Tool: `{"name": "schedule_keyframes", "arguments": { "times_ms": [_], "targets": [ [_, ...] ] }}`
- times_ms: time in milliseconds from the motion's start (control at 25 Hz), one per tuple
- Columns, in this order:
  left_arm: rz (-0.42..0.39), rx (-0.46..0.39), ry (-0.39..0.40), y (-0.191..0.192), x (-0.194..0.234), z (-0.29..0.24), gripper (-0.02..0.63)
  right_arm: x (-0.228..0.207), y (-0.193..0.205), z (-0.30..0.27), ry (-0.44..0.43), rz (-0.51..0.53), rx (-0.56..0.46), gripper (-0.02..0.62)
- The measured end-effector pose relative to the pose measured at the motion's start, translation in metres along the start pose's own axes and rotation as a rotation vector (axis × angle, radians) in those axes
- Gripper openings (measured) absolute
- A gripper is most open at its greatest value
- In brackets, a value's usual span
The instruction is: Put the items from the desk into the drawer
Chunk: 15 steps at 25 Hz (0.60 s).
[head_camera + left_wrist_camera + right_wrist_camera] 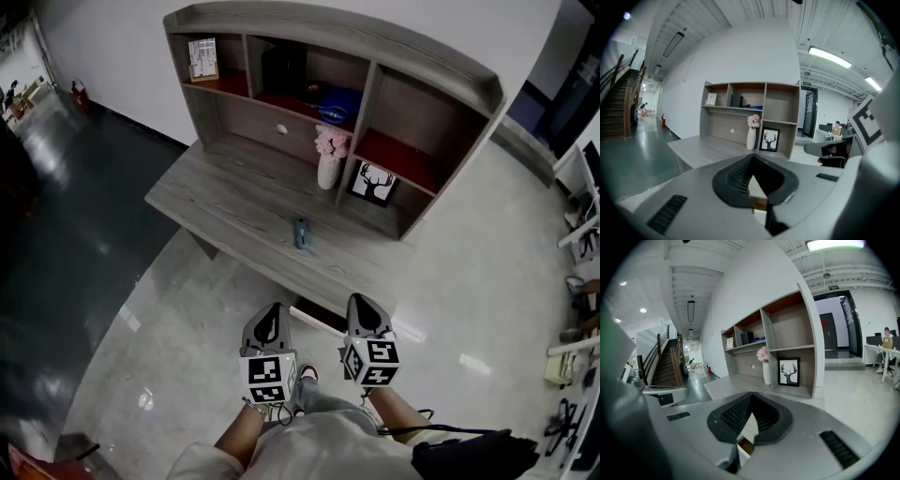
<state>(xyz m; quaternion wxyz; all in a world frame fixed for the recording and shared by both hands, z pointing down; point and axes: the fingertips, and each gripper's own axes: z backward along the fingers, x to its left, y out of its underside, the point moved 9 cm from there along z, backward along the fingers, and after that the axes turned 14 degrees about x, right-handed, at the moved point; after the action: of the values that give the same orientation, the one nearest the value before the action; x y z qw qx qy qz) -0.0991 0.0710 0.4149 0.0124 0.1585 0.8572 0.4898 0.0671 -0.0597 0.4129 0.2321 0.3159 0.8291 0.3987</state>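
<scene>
In the head view, the left tool (pixel 272 311) and the right tool (pixel 364 305) are seen side by side at the lower centre, held over the pale floor (pixel 187 319) and well short of the grey surface (pixel 234 202). Each tool's own view shows its dark pads met at the tips, so the left tool (pixel 753 155) and the right tool (pixel 753 393) are both clenched with nothing between them.

Only the head view shows the small blue item (pixel 301 232), which lies alone near the front edge of the surface, right of centre. The drawer (pixel 272 127) is set under the middle shelves of the hutch (pixel 441 70); it is closed and its round white knob faces forward.

A white vase (pixel 328 167) with pink flowers stands just left of a framed deer picture (pixel 373 183) in all three views.

The two gripper views add the room beyond: a staircase (pixel 618 101) is seen at the left of the frame, and a seated person (pixel 886 341) at the far right of the right gripper view.
</scene>
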Motion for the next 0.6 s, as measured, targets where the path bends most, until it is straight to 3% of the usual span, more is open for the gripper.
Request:
{"name": "schedule_keyframes", "arguments": {
  "times_ms": [600],
  "targets": [
    [-0.021,0.020,0.064,-0.036,0.031,-0.059,-0.003,0.001,-0.035,-0.050,0.041,0.006,0.018,-0.002]
  ]
}}
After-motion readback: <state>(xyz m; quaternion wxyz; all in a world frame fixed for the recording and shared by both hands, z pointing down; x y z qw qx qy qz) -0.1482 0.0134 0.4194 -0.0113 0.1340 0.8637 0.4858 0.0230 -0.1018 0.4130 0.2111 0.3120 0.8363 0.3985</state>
